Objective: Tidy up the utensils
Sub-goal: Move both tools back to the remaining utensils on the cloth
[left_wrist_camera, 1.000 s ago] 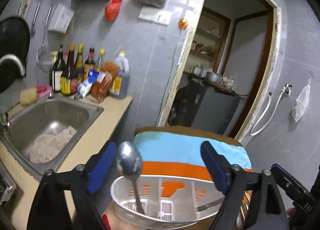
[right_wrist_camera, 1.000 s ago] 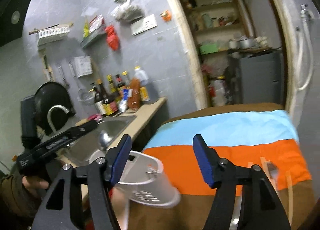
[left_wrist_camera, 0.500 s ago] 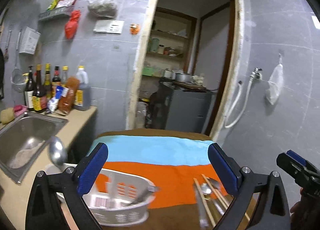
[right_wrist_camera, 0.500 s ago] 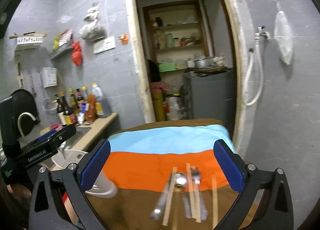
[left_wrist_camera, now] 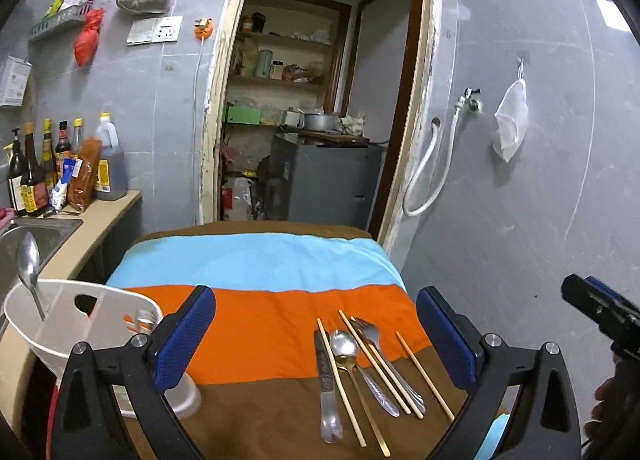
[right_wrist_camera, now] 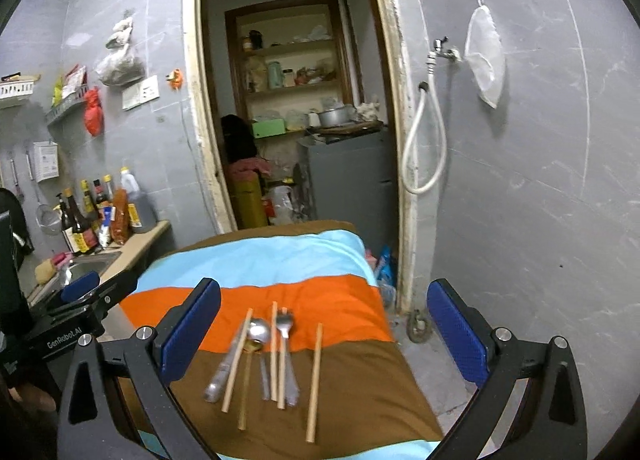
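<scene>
Several utensils lie side by side on a striped cloth [left_wrist_camera: 256, 260] over a table: a knife [left_wrist_camera: 326, 380], a spoon [left_wrist_camera: 344, 344], a fork [left_wrist_camera: 368, 332] and wooden chopsticks [left_wrist_camera: 424, 376]. My left gripper [left_wrist_camera: 316, 316] hovers open before them with nothing between its pads. At the left edge a white utensil basket [left_wrist_camera: 80, 324] holds an upright spoon [left_wrist_camera: 28, 260]. My right gripper [right_wrist_camera: 324, 300] is open too, and the spoon [right_wrist_camera: 258, 330], fork [right_wrist_camera: 285, 322] and chopsticks [right_wrist_camera: 316, 380] lie just ahead of it, between its fingers in the view.
A counter [left_wrist_camera: 92, 227] with a sink [left_wrist_camera: 44, 232] and sauce bottles [left_wrist_camera: 36, 179] runs along the left. Behind the table an open doorway [left_wrist_camera: 320, 119] leads to shelves and a grey cabinet. A hose [right_wrist_camera: 424, 147] hangs on the right wall.
Both grippers have swung right, away from the sink and basket, and now face the utensils on the cloth. The right jaws have widened. The basket has slid to the left edge.
</scene>
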{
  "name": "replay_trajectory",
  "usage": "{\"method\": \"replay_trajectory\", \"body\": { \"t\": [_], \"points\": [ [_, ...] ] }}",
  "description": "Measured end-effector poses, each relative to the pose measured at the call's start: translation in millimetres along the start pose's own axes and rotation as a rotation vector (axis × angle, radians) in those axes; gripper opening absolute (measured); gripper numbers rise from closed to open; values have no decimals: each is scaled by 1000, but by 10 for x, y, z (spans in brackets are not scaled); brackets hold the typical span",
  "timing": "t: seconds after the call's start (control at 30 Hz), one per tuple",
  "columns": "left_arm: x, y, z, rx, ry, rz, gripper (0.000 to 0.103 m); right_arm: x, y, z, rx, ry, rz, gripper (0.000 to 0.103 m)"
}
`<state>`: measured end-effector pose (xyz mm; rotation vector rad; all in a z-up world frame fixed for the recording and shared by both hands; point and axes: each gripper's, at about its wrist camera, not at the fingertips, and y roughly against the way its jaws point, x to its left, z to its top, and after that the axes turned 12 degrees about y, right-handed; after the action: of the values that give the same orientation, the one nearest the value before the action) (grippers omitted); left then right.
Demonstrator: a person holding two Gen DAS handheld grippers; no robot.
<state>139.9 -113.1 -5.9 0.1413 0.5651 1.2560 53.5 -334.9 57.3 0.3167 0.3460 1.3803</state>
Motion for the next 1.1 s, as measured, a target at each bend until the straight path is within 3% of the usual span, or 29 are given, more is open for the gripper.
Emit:
{"method": "replay_trajectory", "body": {
  "t": [0.23, 0.47, 0.87, 1.03, 1.1],
  "points": [
    [-157, -143, -164, 7, 2, 65, 101, -233, -94, -124, 21, 11, -20, 102],
    [-233, -243, -217, 33, 16, 107, 101, -337, -285, -113, 34, 42, 22, 102],
    [41, -523, -296, 160, 78, 218, 101, -331, -821, -238, 99, 73, 177, 102],
    [107, -684, -332, 212, 85, 236, 86, -286, -1124, -421, 161, 70, 257, 100],
    [101, -772, -348, 242, 86, 222, 78, -248, -1256, -491, 190, 71, 292, 94]
  ]
}}
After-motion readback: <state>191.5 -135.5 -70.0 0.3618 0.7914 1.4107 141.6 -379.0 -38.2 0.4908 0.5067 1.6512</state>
